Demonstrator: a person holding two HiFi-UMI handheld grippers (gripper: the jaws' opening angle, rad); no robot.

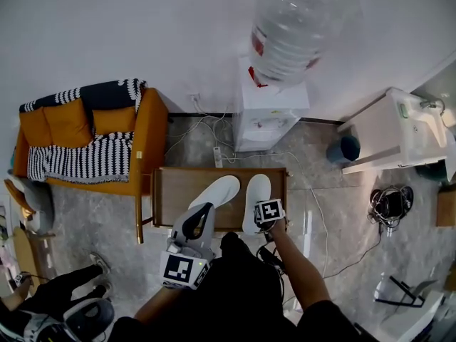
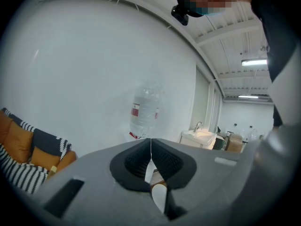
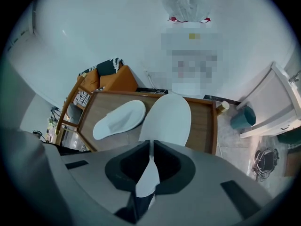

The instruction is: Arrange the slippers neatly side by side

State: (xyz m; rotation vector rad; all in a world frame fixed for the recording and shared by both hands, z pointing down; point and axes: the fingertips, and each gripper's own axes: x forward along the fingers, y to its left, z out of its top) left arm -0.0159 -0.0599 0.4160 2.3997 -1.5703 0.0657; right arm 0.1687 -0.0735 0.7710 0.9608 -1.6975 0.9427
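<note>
Two white slippers lie on a low wooden table (image 1: 165, 191). The left slipper (image 1: 214, 190) lies slanted, toe toward the back right. The right slipper (image 1: 257, 193) points nearly straight away, and my right gripper (image 1: 258, 220) is shut on its heel. In the right gripper view that slipper (image 3: 167, 119) stretches ahead from my right gripper (image 3: 151, 144), with the other slipper (image 3: 119, 119) apart to its left on the table (image 3: 203, 126). My left gripper (image 1: 202, 210) hovers at the table's near edge. Seen from the left gripper view, my left gripper (image 2: 151, 144) is shut on nothing and aimed at the wall.
A water dispenser (image 1: 273, 116) with a big bottle stands behind the table, cables trailing on the floor beside it. An orange sofa (image 1: 146, 137) with a striped blanket is at the left. A white sink cabinet (image 1: 399, 130) and a teal bin (image 1: 347, 148) are at the right.
</note>
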